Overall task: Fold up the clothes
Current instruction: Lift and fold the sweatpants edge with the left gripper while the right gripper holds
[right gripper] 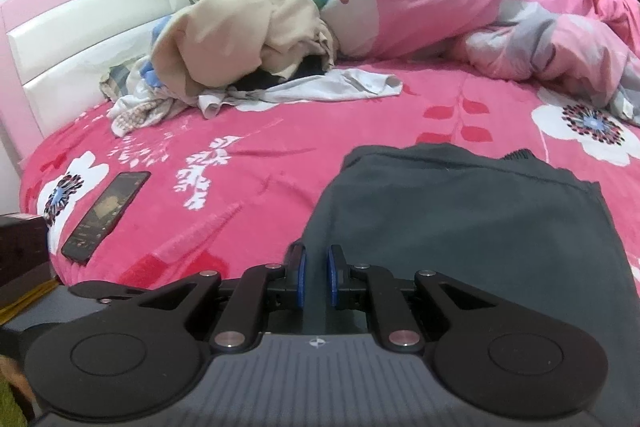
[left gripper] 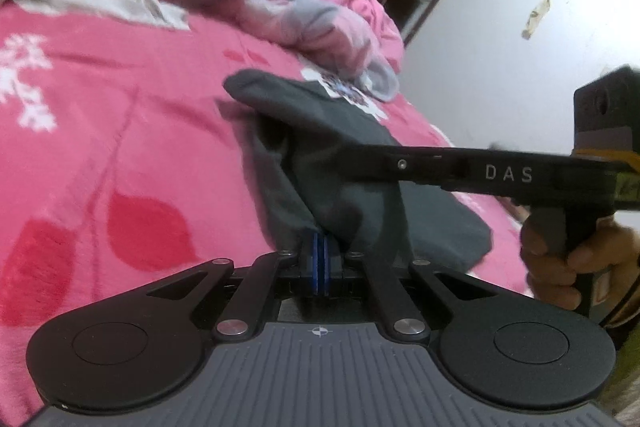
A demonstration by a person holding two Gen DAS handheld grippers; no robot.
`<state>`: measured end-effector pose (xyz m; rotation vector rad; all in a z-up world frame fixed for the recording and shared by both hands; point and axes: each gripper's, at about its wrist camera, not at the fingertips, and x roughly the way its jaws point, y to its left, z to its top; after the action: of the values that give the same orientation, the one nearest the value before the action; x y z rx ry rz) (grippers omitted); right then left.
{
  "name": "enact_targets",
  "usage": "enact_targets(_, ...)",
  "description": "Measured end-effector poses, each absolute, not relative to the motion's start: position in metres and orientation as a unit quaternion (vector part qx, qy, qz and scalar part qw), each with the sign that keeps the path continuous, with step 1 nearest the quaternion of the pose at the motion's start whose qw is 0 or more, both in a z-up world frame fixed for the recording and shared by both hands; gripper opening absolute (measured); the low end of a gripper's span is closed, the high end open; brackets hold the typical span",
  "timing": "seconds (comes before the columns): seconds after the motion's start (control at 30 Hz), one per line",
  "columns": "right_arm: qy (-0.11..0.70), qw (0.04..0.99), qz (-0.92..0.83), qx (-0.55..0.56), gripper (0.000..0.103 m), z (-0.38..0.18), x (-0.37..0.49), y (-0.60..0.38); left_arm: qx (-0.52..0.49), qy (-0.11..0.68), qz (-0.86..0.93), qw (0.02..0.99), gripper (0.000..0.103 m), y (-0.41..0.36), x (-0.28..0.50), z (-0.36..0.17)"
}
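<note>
Presently, left tongs [left gripper: 320,247] clenched on the grey garment [left gripper: 320,147], right tongs [right gripper: 316,267] grasping its edge; folding begun, pile [right gripper: 240,39] remaining.

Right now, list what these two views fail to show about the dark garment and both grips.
- Dark grey garment: type unclear; right wrist view's bottom and right edges cut it.
- Left gripper: shut on the garment, but bunched cloth hides how many layers.
- Right gripper: whether its narrowly parted pads pinch cloth; in the left wrist view the fingertips sink into folds.
</note>
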<state>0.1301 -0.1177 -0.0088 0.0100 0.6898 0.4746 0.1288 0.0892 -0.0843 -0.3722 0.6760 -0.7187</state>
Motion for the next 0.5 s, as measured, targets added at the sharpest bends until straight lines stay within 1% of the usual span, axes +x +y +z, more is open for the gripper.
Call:
enact_targets(0.13, 0.337, 0.910, 0.242, 0.006, 0.012, -0.011, 0.130, -0.116, -0.206, 0.354, -0.355, 0.840, 0.002, 0.089, 0.140, -0.094)
enact_targets(0.5, 0.336, 0.903, 0.268, -0.001, 0.014, -0.007, 0.134, -0.114, -0.248, 0.374, -0.369, 0.814, 0.004, 0.096, 0.148, -0.103)
